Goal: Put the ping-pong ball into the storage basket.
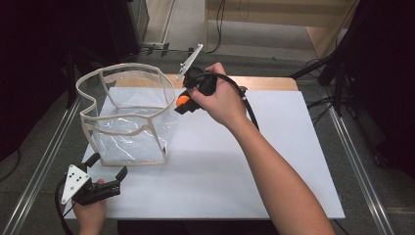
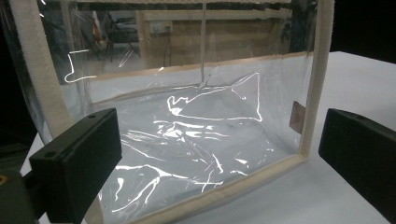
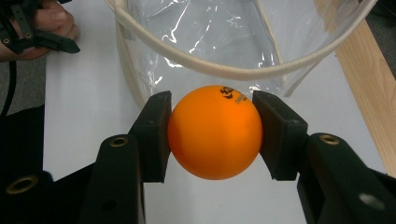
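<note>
- As an orange ball [image 3: 215,131] sits clamped between its jaws, the right gripper [image 3: 214,135] hovers beside the rim of a clear bag [image 1: 128,115], the opening just ahead of the jaws.
- The step in hand looks like carrying; next, the ball likely needs lifting over the rim.
- The left gripper [image 1: 108,169], jaws wide apart and holding nothing, faces the bag's near wall.

In the right gripper view the ball [image 3: 215,132] hides part of the bag [image 3: 243,70] rim, and its black print is too small to read. In the left gripper view the bag's top is cut off, and the small tag [image 2: 297,117] by its seam is too blurred to make out.
</note>
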Demonstrator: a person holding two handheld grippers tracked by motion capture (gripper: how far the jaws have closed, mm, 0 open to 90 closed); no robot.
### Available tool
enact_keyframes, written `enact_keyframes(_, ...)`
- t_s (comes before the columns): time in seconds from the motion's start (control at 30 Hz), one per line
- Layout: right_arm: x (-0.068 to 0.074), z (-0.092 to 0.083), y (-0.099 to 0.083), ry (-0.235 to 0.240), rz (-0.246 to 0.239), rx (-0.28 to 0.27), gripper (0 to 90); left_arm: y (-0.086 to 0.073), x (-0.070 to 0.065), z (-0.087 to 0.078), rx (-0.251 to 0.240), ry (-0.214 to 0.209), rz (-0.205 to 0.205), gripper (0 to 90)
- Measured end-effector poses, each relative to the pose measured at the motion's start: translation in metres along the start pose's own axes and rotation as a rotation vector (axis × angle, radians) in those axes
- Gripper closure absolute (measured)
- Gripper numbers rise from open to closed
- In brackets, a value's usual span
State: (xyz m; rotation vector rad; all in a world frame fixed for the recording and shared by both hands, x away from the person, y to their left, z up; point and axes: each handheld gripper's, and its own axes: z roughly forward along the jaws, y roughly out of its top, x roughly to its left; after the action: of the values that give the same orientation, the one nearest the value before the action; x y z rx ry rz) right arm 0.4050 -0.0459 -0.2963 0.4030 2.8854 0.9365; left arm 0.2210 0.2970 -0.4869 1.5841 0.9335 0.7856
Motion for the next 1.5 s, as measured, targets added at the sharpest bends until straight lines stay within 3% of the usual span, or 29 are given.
enact_keyframes(0.67, -0.001, -0.008, 0.015, 0.005, -0.01, -0.014, 47.7, 0.0, 0.0, 0.0, -0.001, 0.0, -0.003, 0.1)
enact_keyframes(1.5, 0.004, 0.003, 0.042, 0.021, -0.024, -0.016, 47.7, 0.0, 0.001, 0.0, -0.001, -0.004, -0.006, 0.0)
